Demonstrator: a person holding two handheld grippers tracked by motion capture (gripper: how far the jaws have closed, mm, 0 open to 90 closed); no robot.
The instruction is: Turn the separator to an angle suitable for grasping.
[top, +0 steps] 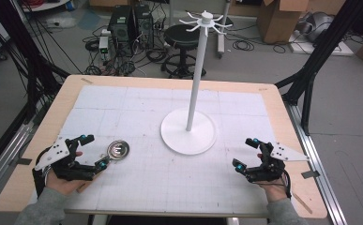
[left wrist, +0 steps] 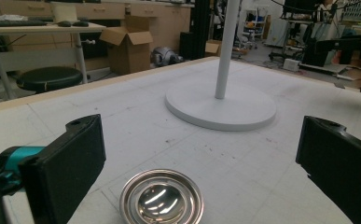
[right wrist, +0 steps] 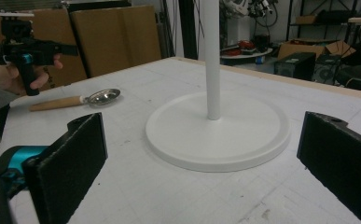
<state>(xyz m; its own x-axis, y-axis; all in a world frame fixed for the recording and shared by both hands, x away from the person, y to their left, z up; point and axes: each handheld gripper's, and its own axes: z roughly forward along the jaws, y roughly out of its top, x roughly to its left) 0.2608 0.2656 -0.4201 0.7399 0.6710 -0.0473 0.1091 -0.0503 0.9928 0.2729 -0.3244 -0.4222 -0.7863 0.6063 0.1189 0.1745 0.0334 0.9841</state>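
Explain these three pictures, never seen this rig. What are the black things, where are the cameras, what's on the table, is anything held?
No robot arm here: a person holds a hand-held two-jaw gripper in each hand. The high view looks down on the table from above the person's side; the left gripper is at its left, the right gripper at its right. The other two pictures come from cameras riding on each gripper, looking out between its own two black jaws.

On the table's white gridded mat stand a white stand, a round base with a tall pole and hooks on top, and a ladle with a shiny metal bowl and a wooden handle. The ladle lies right in front of the left gripper, bowl up.

Both grippers have their jaws wide apart with nothing between them, so nothing is held.
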